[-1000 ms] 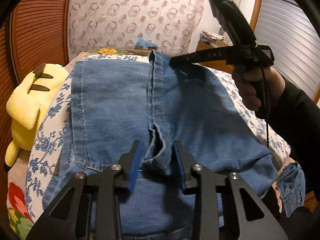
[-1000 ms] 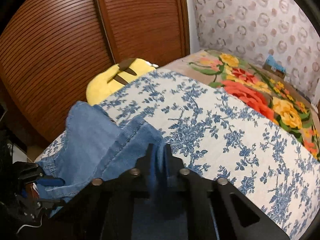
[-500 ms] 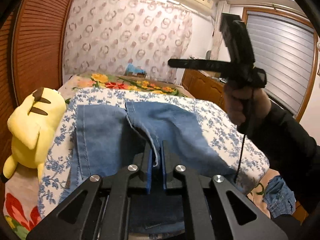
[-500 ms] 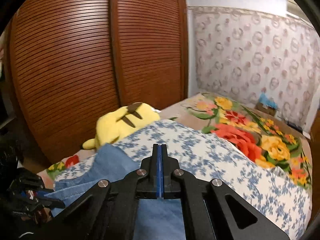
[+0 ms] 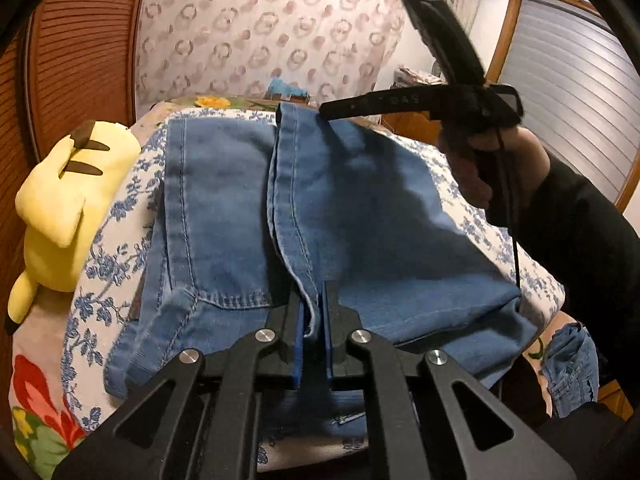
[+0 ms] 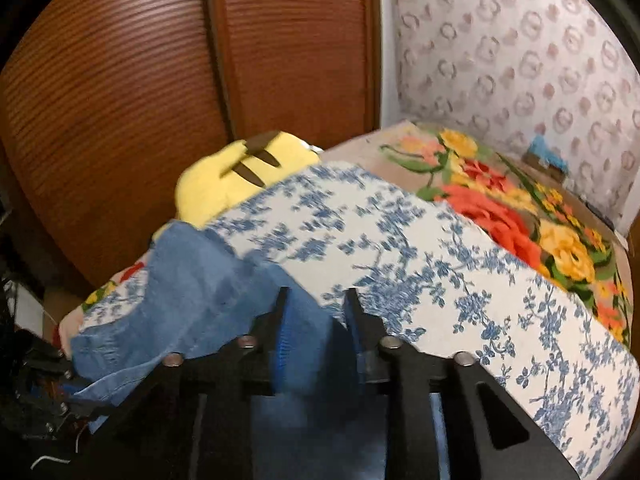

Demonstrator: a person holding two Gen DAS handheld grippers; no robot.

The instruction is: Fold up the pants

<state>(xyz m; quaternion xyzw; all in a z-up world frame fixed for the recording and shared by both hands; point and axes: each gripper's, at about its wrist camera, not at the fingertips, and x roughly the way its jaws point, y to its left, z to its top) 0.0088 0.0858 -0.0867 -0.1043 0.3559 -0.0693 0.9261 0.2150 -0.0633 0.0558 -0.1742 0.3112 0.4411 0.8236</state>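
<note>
Blue denim pants lie on the blue-flowered sheet. One layer is laid over the other, its seamed edge running down the middle. My left gripper is close around the near end of that edge, jaws slightly parted with denim between the pads. My right gripper sits at the far end of the same edge. In the right wrist view the right gripper has its jaws apart with denim lying between them.
A yellow plush toy lies at the left edge of the bed beside the brown slatted doors. A flowered blanket covers the far bed. More denim hangs at the right.
Both grippers came down with the denim onto the bed. The right gripper went from shut to jaws apart. The left gripper's jaws have parted slightly.
</note>
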